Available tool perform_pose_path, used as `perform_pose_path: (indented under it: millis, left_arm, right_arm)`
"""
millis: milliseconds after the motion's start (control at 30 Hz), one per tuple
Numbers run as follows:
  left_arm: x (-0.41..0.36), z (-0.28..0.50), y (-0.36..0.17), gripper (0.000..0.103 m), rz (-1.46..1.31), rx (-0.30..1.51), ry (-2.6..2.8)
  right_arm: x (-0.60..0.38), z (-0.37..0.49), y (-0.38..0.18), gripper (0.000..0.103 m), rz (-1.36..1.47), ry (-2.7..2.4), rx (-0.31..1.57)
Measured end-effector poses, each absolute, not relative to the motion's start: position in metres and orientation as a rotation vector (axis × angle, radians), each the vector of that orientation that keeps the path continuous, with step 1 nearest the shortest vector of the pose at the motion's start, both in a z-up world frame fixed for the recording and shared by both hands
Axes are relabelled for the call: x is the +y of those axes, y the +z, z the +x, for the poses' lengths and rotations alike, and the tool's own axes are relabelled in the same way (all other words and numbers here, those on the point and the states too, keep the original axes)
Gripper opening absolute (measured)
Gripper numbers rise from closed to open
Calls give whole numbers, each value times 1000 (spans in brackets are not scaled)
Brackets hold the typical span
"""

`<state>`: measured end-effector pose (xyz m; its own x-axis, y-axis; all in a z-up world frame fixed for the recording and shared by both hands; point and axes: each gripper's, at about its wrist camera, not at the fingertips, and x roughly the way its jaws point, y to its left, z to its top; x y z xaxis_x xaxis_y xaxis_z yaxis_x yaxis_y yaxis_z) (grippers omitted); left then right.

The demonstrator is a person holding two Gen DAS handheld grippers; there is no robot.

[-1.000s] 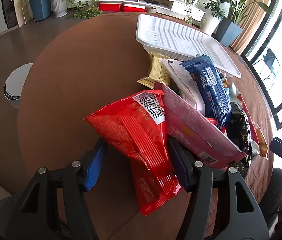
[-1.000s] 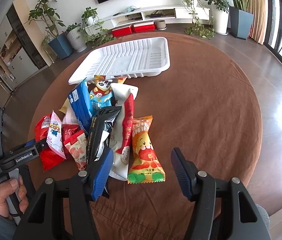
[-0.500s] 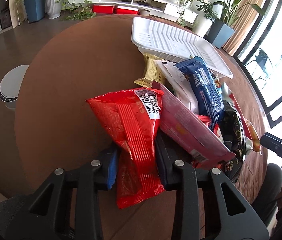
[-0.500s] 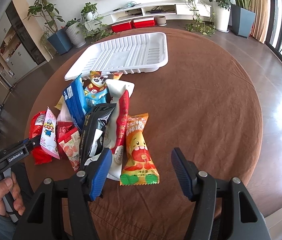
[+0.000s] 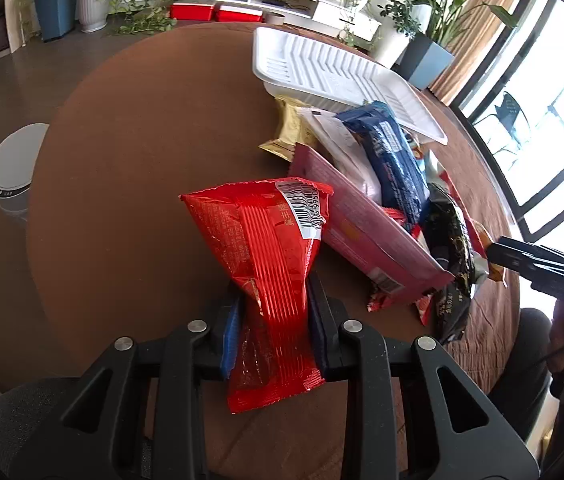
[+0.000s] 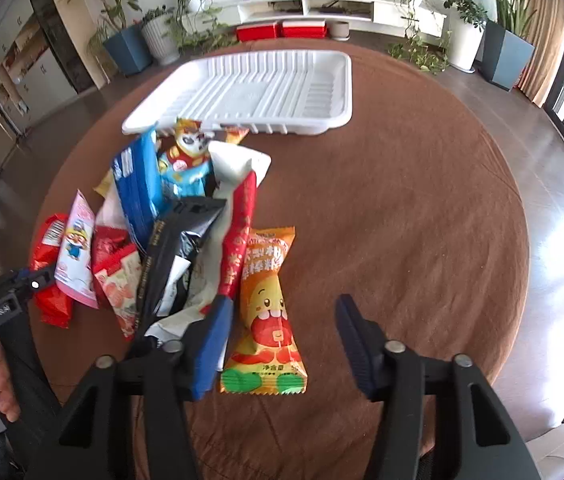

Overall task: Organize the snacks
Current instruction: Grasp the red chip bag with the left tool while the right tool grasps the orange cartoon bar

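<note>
— Left wrist view first: what's in the white tray [image 5: 334, 76]?
— Nothing; it sits at the tabletop's [image 5: 129, 152] far edge, touching the snack pile.
— And the red snack bag [image 5: 269, 264]?
— Long axis runs away from the camera, barcode end far. The left gripper [image 5: 273, 328], whose jaws have just been closing, pinches its waist, near the tabletop's near edge.
— The right gripper [image 6: 282, 344]?
— Jaws have been narrowing but remain parted, straddling the orange snack bag [image 6: 267, 312], pads not pressing it. A black packet [image 6: 173, 256] crowds its left finger.

Beyond the left fingers [image 5: 230, 332], the pink packet [image 5: 366, 224] buries the packets beneath; the right gripper [image 5: 538, 268] blurs at frame's edge.
</note>
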<state>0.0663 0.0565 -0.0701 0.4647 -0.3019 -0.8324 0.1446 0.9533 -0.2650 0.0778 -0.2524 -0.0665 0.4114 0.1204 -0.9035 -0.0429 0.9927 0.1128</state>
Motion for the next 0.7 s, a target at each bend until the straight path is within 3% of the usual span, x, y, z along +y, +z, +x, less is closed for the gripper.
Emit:
perform_pose_path:
  millis: [167, 300, 567, 700]
  left_arm:
    - [53, 64, -70, 26, -151, 1059, -301]
    - [54, 63, -70, 26, -157, 1065, -315]
    - [55, 62, -71, 26, -160, 1070, -335]
    - [57, 61, -71, 25, -169, 1073, -343]
  right_arm:
    - [-251, 90, -79, 44, 71, 133, 1194]
    - [-249, 96, -87, 30, 67, 154, 1221]
    - [-251, 97, -91, 16, 95, 176, 1210]
    - [-256, 90, -86, 15, 126, 167, 1177]
